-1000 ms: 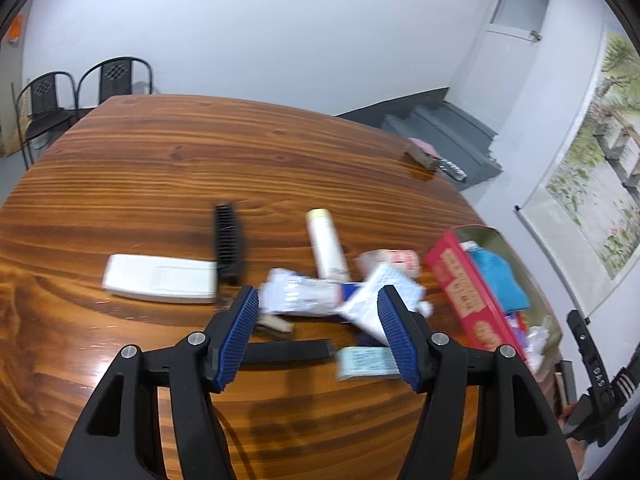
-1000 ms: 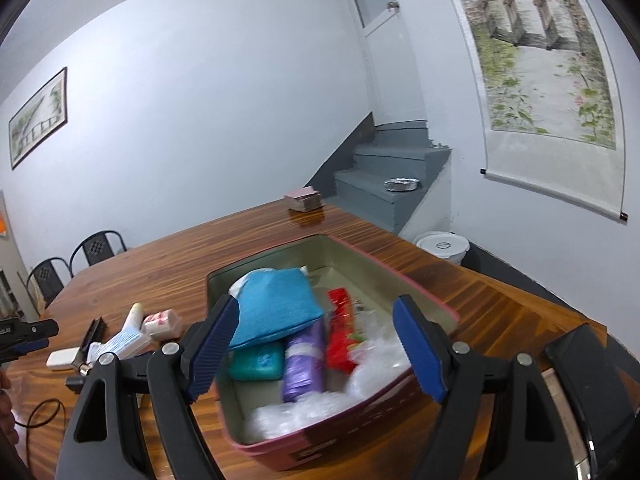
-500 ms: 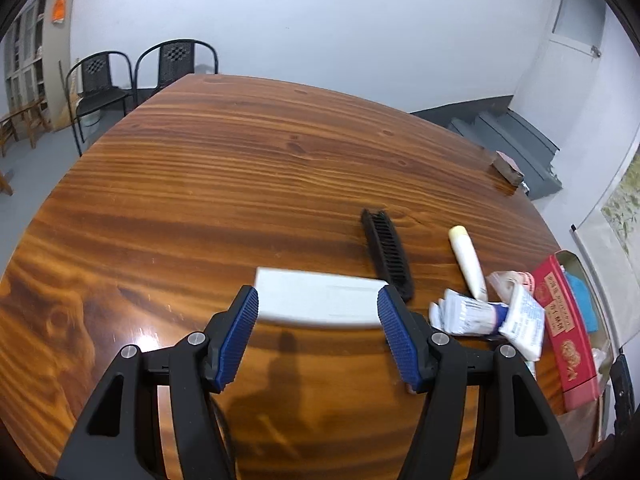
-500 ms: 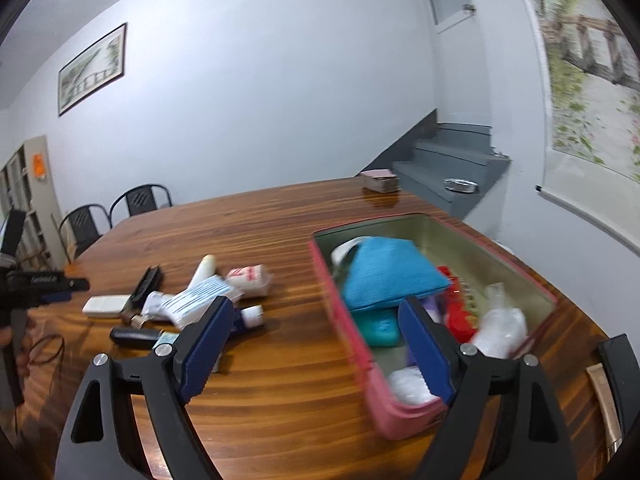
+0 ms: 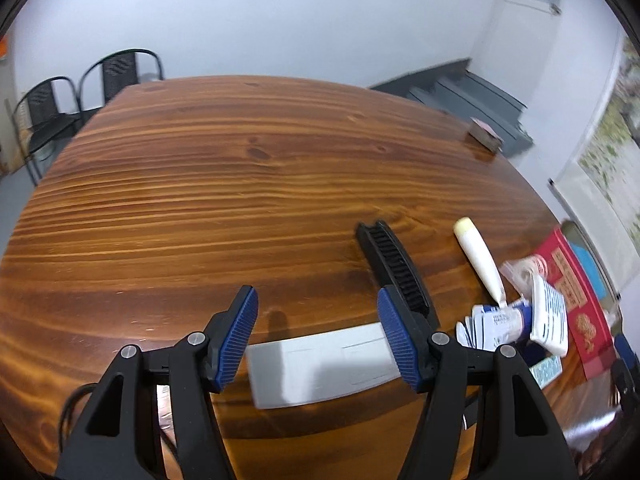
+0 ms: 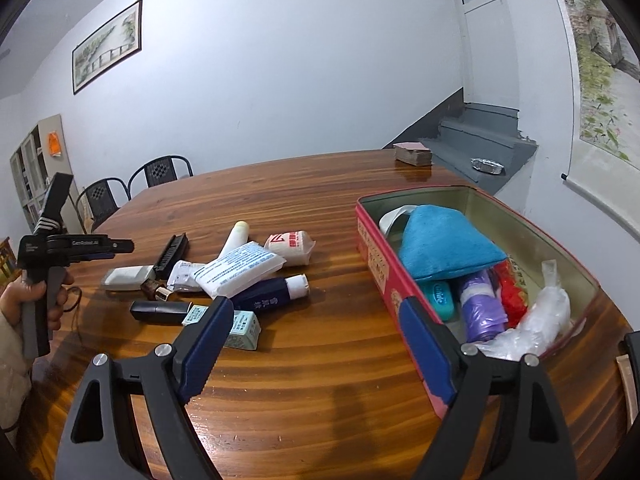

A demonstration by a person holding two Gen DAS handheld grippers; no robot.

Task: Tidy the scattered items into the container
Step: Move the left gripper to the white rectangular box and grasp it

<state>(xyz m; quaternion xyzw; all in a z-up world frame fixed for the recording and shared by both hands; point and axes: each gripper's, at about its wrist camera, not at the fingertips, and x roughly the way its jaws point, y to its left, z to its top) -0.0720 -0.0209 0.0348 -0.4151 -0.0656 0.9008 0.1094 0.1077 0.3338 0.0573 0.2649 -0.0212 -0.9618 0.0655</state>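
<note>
left gripper (image 5: 318,338): fingers wide apart, nothing clamped; white flat box (image 5: 320,364) lies on the surface between them, contact can't be told.
right gripper (image 6: 320,354): fingers wide apart, empty, above bare surface (image 6: 320,392); right finger overlaps the near wall of the red tin in view, touch unclear.
red tin (image 6: 376,256): open, on the right side of the surface; holds blue cloth (image 6: 444,246), purple roll (image 6: 480,308), teal case (image 6: 440,298), red packet (image 6: 510,292), clear plastic (image 6: 540,316).
loose pile: left of the tin, apart from it; black comb (image 5: 394,266), cream tube (image 5: 480,264), blue-white pack (image 6: 240,268), navy tube (image 6: 272,290), white-red pouch (image 6: 290,246), black bar (image 6: 160,312), small teal cartons (image 6: 240,326).
comb vs box: comb's near end just beside the white flat box.
</note>
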